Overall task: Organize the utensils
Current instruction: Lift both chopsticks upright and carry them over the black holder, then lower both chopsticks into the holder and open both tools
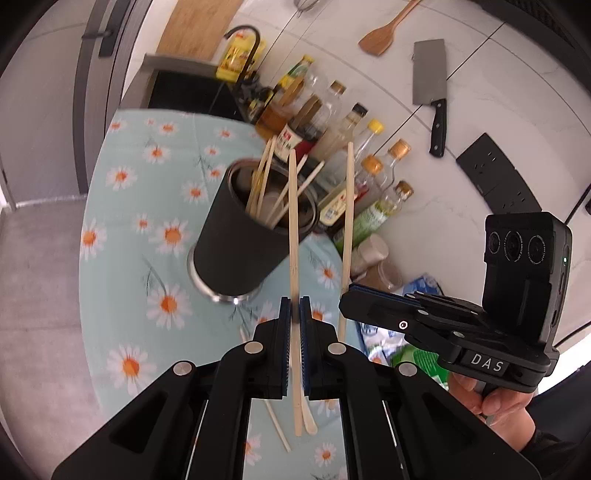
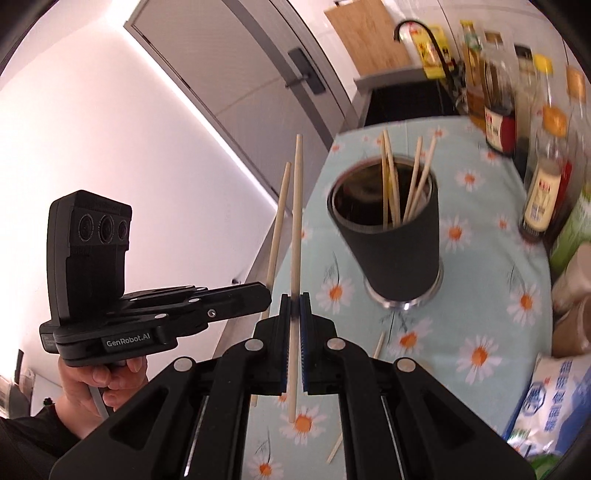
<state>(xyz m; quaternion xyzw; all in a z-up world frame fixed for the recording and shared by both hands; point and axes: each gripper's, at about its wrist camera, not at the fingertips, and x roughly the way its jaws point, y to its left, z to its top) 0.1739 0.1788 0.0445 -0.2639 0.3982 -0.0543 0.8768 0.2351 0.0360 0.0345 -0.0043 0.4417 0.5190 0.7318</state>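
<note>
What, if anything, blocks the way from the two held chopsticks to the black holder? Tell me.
Nothing visible does. The left tool and right tool each clamp one chopstick, raised above the cloth. The holder stands open just ahead; only the chopsticks already inside crowd its mouth.

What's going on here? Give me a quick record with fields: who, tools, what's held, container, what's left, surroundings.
who: a person, one hand on each tool
left gripper: shut on a chopstick
right gripper: shut on a second chopstick
cup: dark, upright, several chopsticks inside
cloth: daisy print, loose chopsticks on it
wall: cleaver, wooden spatula
beside cup: bottles
</note>
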